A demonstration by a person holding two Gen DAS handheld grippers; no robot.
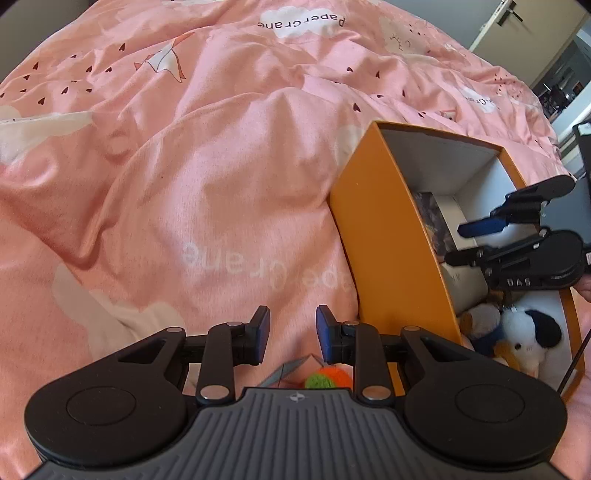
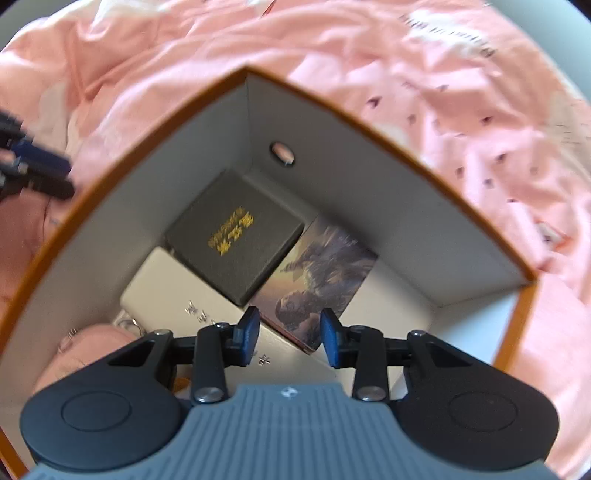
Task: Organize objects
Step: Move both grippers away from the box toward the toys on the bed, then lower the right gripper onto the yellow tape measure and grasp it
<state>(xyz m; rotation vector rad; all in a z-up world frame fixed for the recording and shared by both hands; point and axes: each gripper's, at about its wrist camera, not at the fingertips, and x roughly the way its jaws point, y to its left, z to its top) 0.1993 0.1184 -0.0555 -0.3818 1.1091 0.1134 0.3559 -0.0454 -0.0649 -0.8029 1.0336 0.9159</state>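
A bed in pink printed bedding, daylit, with a doorway at the far right.

The duvet point(image 1: 207, 177) fills nearly all of the left wrist view, rumpled into soft folds and printed with white clouds, small dark hearts, paper-crane shapes and the word "Papercrane" in a far cloud point(image 1: 301, 22) and again, faint, on the near cloth. Soft light falls across it, leaving mild shadows in the creases. At the far right stands a pale door point(image 1: 491, 26) with a dark handle, and beside it an opening point(image 1: 565, 85) onto a dimmer room with dark furniture, too small to tell apart. A grey wall point(image 1: 22, 33) shows at far left.
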